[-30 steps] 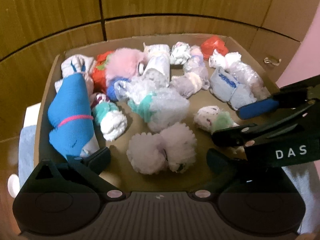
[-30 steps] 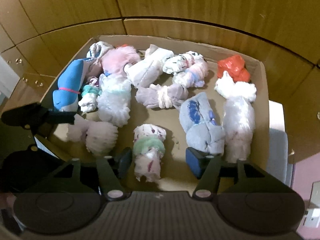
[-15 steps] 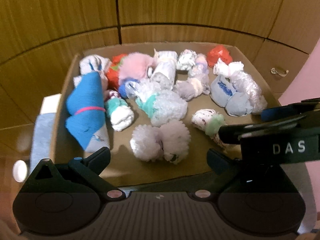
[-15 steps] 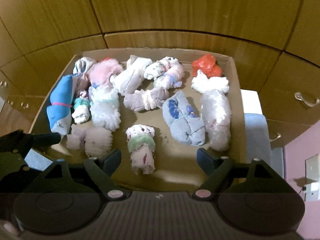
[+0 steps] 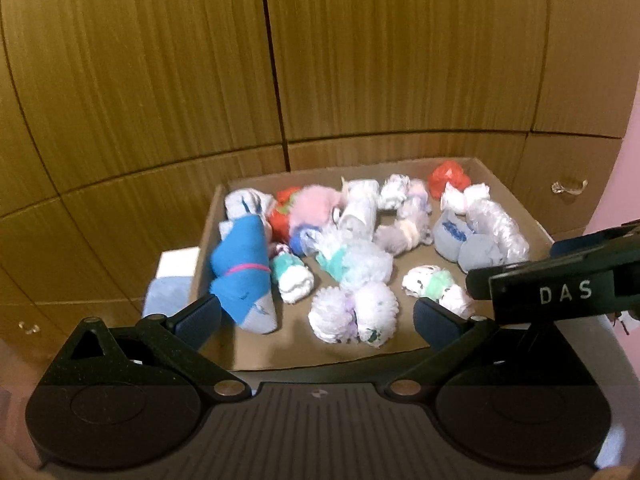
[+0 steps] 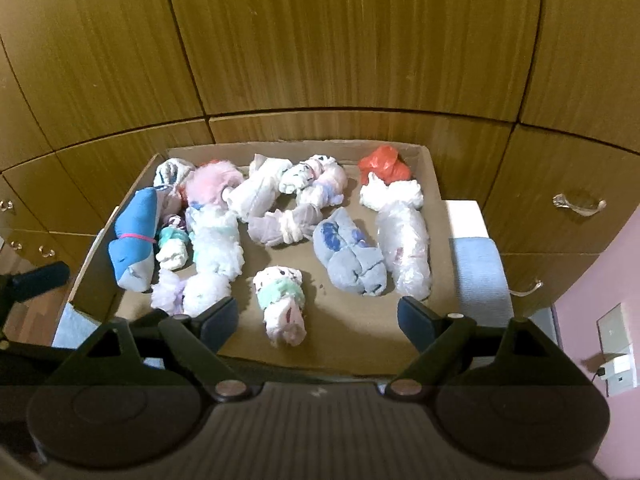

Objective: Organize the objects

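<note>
- Black plastic fills the near foreground of both wrist views: the right gripper (image 6: 318, 318) hangs over the near edge of the cardboard box (image 6: 434, 184), its jaws opening wide with nothing pressed between them.
- The left gripper (image 5: 316, 316) hangs the same way over the near edge, fingers well apart and empty.
- Just beyond the right gripper, near the middle of the box's near edge, lies a white spotted sock roll with a green band (image 6: 280, 300), apart from its neighbours.
- At the near left corner sit two fluffy white bundles (image 5: 354, 314), touching each other.
- Along the left wall leans a blue sock bundle with a pink band (image 6: 134, 240), tilted against the cardboard.
- Beside it lie a small teal-and-white roll (image 6: 172, 246) and a long fluffy white one (image 6: 216, 242).
- Toward the right wall a grey-blue bundle (image 6: 350, 258) lies side by side with a pale translucent roll (image 6: 404, 250), touching.
- In the middle sits a grey knotted roll (image 6: 282, 226).
- Along the far edge run a pink fluffy bundle (image 6: 212, 184), several white rolls, and a red bundle (image 6: 382, 166) in the far right corner.
- Outside the right wall a light blue folded cloth (image 6: 478, 270) lies just beside the box.
- Behind everything stand wooden cabinet panels (image 6: 340, 40).
</note>
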Available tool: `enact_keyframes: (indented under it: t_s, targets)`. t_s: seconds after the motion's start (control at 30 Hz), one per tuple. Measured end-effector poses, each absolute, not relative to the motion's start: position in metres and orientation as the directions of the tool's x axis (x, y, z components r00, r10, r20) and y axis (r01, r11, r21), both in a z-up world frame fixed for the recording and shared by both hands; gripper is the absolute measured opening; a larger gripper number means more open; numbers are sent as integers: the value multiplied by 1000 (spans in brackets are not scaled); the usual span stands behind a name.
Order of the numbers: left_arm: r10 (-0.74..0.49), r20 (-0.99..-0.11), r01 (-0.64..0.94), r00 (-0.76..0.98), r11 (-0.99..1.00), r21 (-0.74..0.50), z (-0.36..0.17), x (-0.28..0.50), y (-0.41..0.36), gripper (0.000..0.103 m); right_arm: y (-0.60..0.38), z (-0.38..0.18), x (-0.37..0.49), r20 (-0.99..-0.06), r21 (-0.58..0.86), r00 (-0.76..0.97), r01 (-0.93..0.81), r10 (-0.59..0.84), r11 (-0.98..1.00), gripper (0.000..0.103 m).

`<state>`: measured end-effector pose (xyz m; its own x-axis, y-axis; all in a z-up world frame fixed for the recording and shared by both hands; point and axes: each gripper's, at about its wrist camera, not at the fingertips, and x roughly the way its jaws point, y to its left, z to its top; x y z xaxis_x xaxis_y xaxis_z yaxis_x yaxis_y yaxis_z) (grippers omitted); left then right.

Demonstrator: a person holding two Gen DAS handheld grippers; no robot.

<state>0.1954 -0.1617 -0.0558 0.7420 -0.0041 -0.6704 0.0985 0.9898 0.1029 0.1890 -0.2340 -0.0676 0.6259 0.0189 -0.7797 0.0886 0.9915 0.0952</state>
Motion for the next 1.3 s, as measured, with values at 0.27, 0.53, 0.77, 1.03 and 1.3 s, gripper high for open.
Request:
enact_keyframes:
  t_s: [0.27, 0.53, 0.77, 1.03, 1.3]
  targets:
    - [17, -604, 84, 797, 987, 138, -41, 171, -157, 103, -232, -58, 170, -734, 106, 679, 127, -9, 986, 87]
    - [27, -569, 59, 822, 989, 133, -26, 151, -147, 103, -230, -62, 160, -739, 79, 673, 128, -28, 989, 88]
    - [25, -558, 56, 829, 990, 127, -19, 142, -147, 103, -220, -55, 149, -733, 61, 680, 95, -20, 994, 88]
    - [34, -560, 40, 828, 992, 119, -16, 135, -142, 103, -218, -54, 139, -725, 46, 688, 91, -29, 995, 91]
    - [28, -561, 42, 827, 993, 112, -14, 130, -143, 103, -218, -55, 132, -726, 43, 688, 86, -28, 995, 92]
